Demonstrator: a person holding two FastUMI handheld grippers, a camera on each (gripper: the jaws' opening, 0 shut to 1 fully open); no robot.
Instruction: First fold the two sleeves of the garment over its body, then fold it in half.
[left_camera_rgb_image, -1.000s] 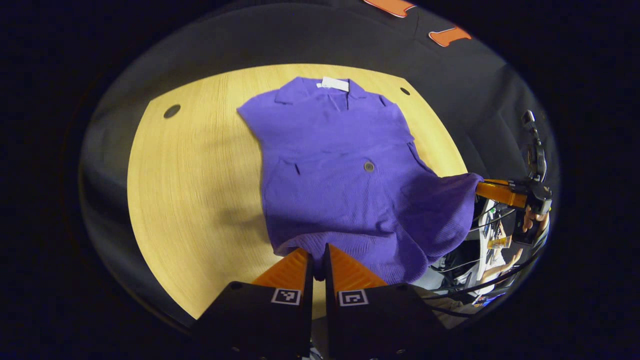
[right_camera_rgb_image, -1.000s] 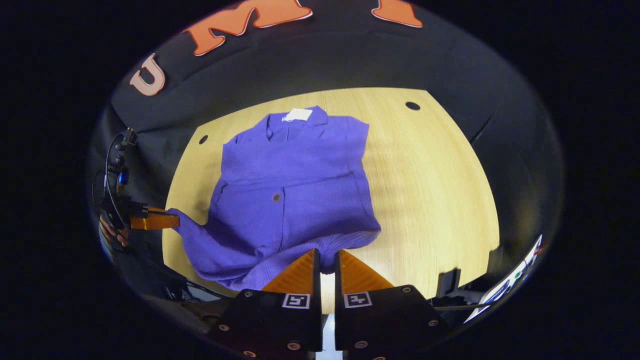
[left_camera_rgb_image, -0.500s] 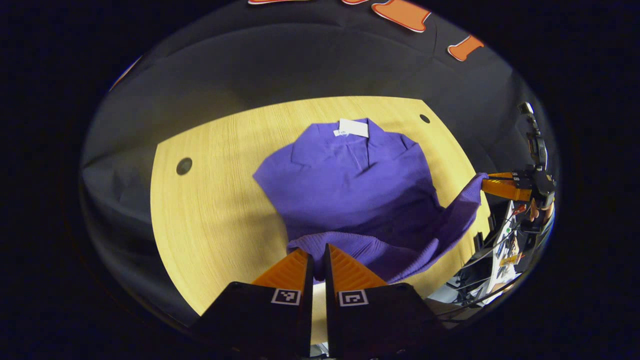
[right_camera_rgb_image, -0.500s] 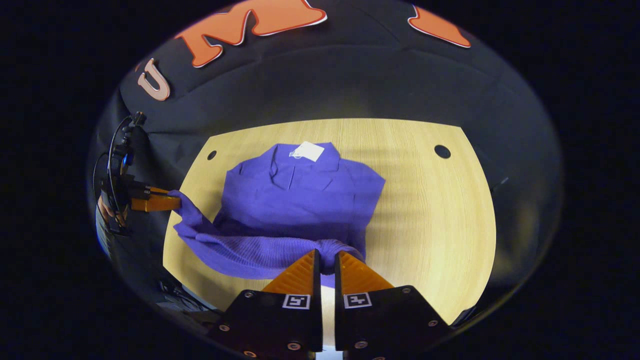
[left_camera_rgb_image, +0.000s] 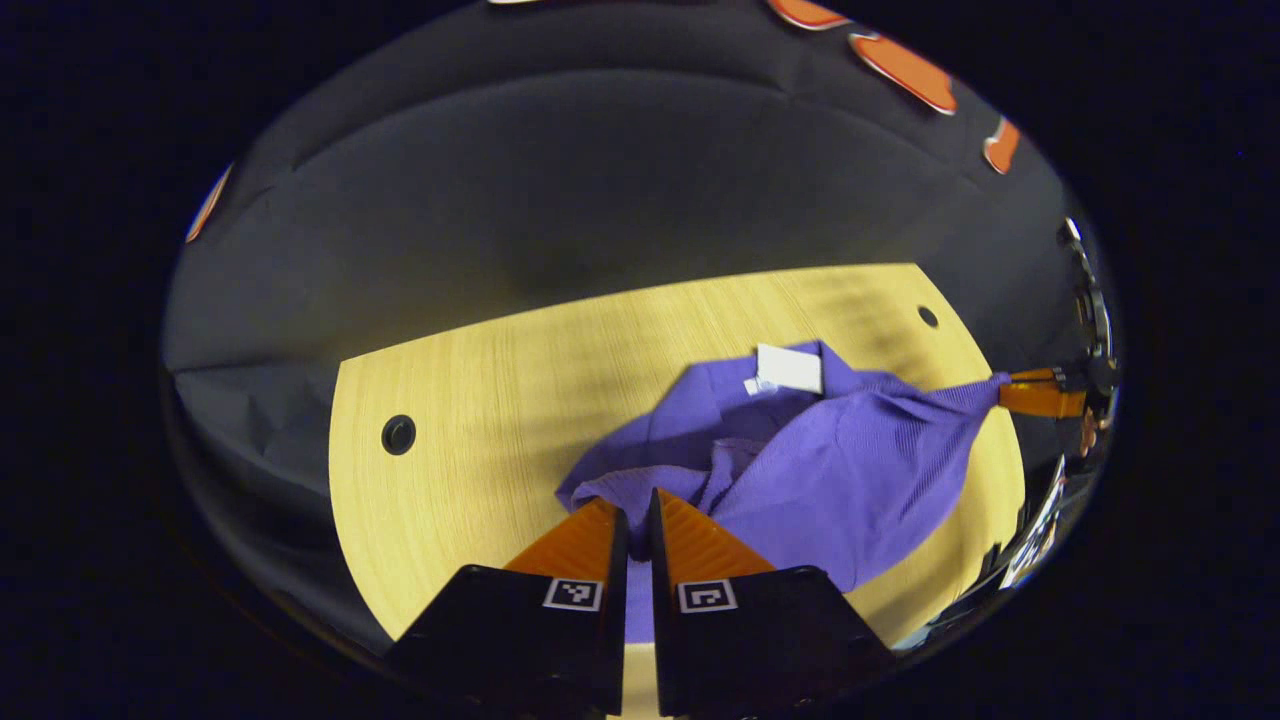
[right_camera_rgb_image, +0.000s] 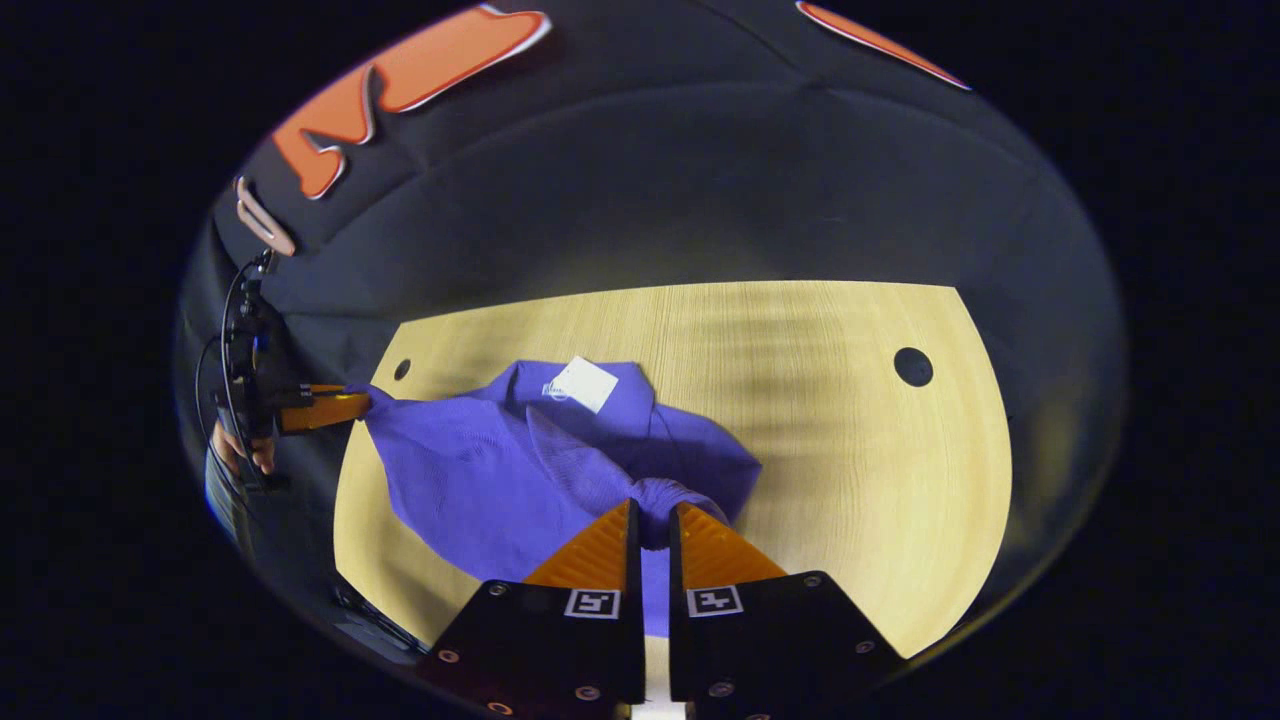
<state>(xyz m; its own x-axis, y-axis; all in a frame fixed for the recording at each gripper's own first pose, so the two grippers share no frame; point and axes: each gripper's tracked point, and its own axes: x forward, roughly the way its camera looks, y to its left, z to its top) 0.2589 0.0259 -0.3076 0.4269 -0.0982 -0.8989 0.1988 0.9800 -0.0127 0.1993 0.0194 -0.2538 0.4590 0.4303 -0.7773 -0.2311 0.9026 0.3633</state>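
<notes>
Now the left gripper (left_camera_rgb_image: 637, 500) pinches one hem corner of the purple garment (left_camera_rgb_image: 820, 470) and the right gripper (right_camera_rgb_image: 652, 512) pinches the other, both held low above the wooden table (right_camera_rgb_image: 850, 450). Since a second ago the hem has travelled up over the body, nearly reaching the white collar tag (right_camera_rgb_image: 583, 383).

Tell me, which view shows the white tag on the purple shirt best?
The right gripper view: the white tag sits nearer the middle, above the purple shirt. In the left gripper view the tag lies off to the right.
</notes>
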